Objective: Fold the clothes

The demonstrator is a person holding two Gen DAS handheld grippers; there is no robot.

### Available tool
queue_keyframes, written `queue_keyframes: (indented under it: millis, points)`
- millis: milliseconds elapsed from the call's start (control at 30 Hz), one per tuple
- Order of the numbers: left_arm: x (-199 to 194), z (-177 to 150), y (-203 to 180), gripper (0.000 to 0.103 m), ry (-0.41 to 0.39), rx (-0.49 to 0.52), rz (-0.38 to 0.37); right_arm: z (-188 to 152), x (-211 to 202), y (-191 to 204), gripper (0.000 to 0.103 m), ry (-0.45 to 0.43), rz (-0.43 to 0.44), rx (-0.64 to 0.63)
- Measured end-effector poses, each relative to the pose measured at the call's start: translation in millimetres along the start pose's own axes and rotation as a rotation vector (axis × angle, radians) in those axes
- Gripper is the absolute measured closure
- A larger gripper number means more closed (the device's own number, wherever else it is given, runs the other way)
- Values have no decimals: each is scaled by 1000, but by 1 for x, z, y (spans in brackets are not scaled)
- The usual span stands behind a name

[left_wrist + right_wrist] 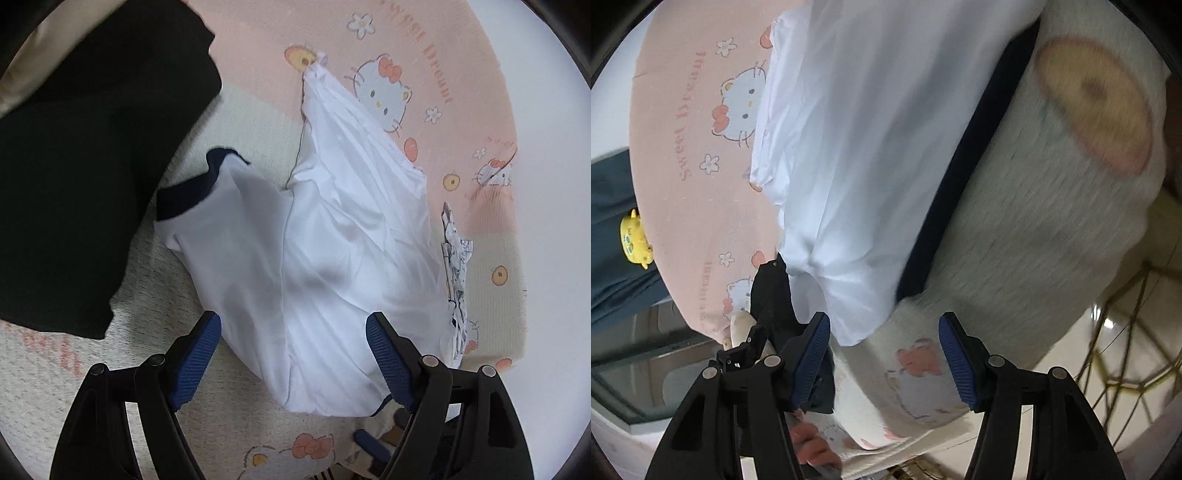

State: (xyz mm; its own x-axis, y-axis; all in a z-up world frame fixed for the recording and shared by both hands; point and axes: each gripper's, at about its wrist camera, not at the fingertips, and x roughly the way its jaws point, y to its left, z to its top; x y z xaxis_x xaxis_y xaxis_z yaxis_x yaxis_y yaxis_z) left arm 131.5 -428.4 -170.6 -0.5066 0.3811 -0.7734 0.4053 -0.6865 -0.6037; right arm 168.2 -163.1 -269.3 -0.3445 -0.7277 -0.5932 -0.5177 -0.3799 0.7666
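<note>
A white T-shirt [332,229] with navy trim [177,199] lies crumpled on a Hello Kitty bed sheet [424,44]. My left gripper [293,354] hovers open over the shirt's near end. The cloth passes between the blue pads [199,362], and they do not press on it. In the right wrist view the same shirt [849,147] shows its navy hem [960,166] running along the bed's edge. My right gripper [884,350] is open near the shirt's lower corner, with only the sheet's edge [916,376] between its fingers. This view is blurred.
A black garment [92,166] lies at the left of the bed. A small printed cloth [456,277] sits at the shirt's right side. Off the bed are a yellow toy [635,240], a gold wire basket [1126,350] on glossy floor, and a hand [812,450].
</note>
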Motion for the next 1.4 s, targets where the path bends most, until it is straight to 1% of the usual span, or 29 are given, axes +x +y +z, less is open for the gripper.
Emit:
queue_keyframes:
  millis: [100,267,400,433,500,567,600,633,667,700,733,767,833,900,967,1000,1033,1067,1133,1167,1233,1267,1300,1333,1367,1400]
  points:
    - [6,4,4,23,19,-12,19,-11,21,11,42,21,8,5]
    - [15,5,13,23,62,-68,-21,-22,55,15,42,63,23,57]
    - [19,3,16,23,91,-84,-33,-26,71,11,42,31,68,134]
    - [19,3,16,23,94,-85,-33,-27,74,11,40,19,75,143]
    - [18,3,16,23,98,-84,-36,-27,76,15,40,-5,95,134]
    - [18,3,17,23,110,-90,-42,-26,79,18,40,-23,78,127]
    - [18,3,18,23,114,-97,-48,-26,80,20,40,-41,87,122]
    - [17,2,19,23,117,-107,-56,-26,80,21,44,-57,93,118]
    - [17,0,21,23,118,-118,-66,-25,81,22,69,-65,86,107]
    - [16,-1,22,23,120,-128,-75,-24,81,24,89,-81,73,78]
    - [15,-3,22,23,119,-134,-81,-21,81,25,99,-88,34,53]
    - [15,-5,23,23,119,-139,-87,-19,81,26,99,-93,2,35]
    - [16,-11,25,23,117,-171,-107,-15,78,20,99,-82,29,64]
    - [15,-17,30,23,94,-246,-150,-12,74,16,99,-71,54,88]
    - [19,-20,35,27,89,-301,-201,-11,72,21,99,-60,59,64]
    - [21,-22,38,36,89,-325,-227,-11,71,23,99,-56,73,66]
    - [24,-23,40,48,91,-346,-241,-11,71,24,99,-51,84,67]
    - [27,-24,42,54,96,-365,-247,-11,70,25,99,-45,89,69]
    - [31,-25,45,77,95,-389,-265,-9,69,25,99,-38,100,81]
    - [31,-24,44,81,93,-385,-270,-9,69,25,99,-34,105,87]
    - [32,-23,43,85,90,-377,-281,-10,71,24,97,-20,112,101]
    - [32,-22,42,88,89,-371,-283,-10,72,24,94,-12,114,109]
    - [32,-21,40,92,89,-364,-283,-11,75,22,84,-1,109,121]
    - [32,-19,38,92,90,-352,-272,-12,77,21,59,5,105,126]
    - [33,-18,36,92,93,-336,-255,-15,81,23,51,6,114,129]
    - [34,-16,34,92,97,-322,-241,-17,85,25,51,7,124,131]
